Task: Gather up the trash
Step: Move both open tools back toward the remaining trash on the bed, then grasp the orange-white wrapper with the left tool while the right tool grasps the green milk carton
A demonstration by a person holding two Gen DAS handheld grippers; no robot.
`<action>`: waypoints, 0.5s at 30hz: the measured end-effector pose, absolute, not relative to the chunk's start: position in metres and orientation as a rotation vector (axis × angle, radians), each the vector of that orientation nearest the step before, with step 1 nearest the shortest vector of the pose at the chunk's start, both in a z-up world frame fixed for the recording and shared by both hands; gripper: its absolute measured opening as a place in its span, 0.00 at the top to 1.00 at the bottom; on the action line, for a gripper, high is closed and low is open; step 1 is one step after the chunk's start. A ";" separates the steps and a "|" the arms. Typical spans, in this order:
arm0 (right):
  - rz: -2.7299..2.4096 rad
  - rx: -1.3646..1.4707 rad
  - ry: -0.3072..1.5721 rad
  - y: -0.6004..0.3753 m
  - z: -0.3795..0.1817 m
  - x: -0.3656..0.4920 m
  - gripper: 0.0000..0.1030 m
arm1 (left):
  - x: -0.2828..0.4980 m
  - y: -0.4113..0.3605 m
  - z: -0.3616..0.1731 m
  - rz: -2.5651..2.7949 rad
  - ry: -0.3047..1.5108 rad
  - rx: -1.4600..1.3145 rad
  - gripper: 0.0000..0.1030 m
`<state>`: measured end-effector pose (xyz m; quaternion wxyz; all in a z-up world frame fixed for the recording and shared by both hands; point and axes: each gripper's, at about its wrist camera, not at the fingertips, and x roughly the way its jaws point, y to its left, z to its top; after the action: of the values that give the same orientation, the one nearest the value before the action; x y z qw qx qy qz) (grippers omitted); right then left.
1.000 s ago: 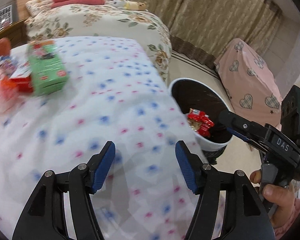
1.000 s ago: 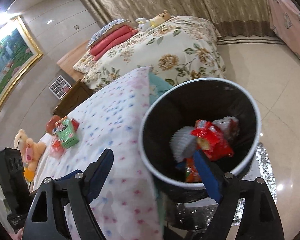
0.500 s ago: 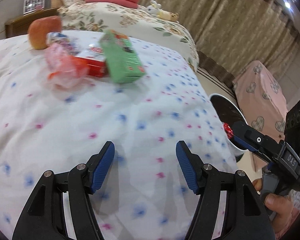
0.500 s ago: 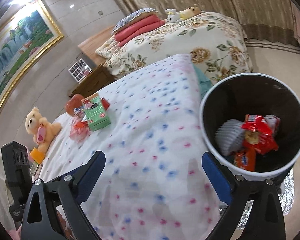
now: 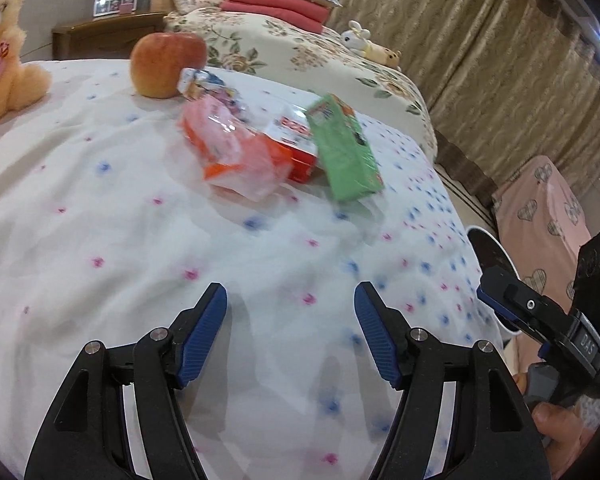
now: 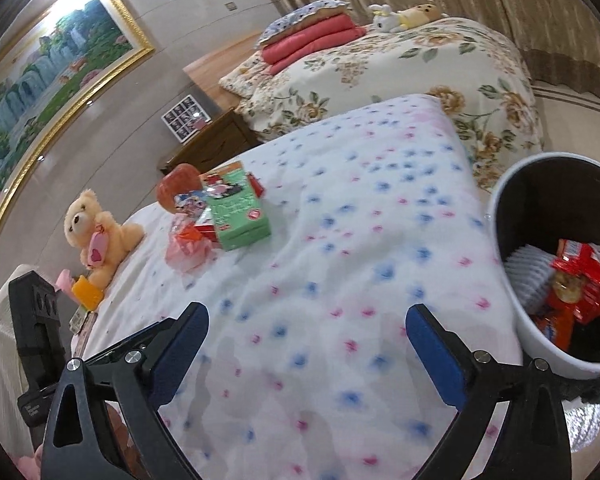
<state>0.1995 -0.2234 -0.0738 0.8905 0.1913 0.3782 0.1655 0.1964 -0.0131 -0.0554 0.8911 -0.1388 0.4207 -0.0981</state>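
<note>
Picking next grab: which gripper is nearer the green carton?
Left, by a little. The left gripper faces the green carton across bare bedspread; the right gripper sits farther back beside the trash bin.

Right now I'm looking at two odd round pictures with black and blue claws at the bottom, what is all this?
Those claws are hand-held grippers, one in each of a person's hands, each with a wide-angle camera looking along its fingers. One picture comes from the left gripper, the other from the right gripper. Both are open and hold nothing; the right one's jaws have just been opening wider.

Below them is a bed with a dotted cover. On it lie a green carton, a red box, a crinkly pink wrapper, an apple and a teddy bear. Beside the bed stands a bin that already has wrappers in it.
</note>
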 end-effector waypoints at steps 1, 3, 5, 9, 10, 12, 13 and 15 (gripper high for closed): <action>0.350 0.394 0.784 -0.220 -0.074 0.202 0.03 | 0.197 -0.012 -0.055 -0.200 0.873 -0.289 0.34; 0.359 0.389 0.788 -0.215 -0.074 0.207 0.03 | 0.201 -0.006 -0.055 -0.187 0.870 -0.293 0.34; 0.373 0.382 0.792 -0.209 -0.075 0.212 0.03 | 0.206 -0.003 -0.055 -0.177 0.867 -0.295 0.34; 0.395 0.369 0.801 -0.198 -0.077 0.222 0.03 | 0.215 0.003 -0.055 -0.160 0.865 -0.292 0.34; 0.400 0.365 0.804 -0.195 -0.077 0.226 0.03 | 0.218 0.004 -0.055 -0.156 0.864 -0.290 0.34; 0.405 0.365 0.807 -0.191 -0.079 0.230 0.03 | 0.225 0.005 -0.053 -0.152 0.862 -0.284 0.34; 0.408 0.367 0.810 -0.189 -0.080 0.233 0.03 | 0.227 0.005 -0.053 -0.150 0.861 -0.280 0.34; 0.413 0.374 0.815 -0.188 -0.081 0.239 0.03 | 0.236 0.006 -0.052 -0.143 0.859 -0.269 0.34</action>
<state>0.2385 -0.1876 -0.0808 0.8806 0.1795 0.3913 0.1982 0.2358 0.0063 -0.0520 0.8979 -0.1300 0.4149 -0.0692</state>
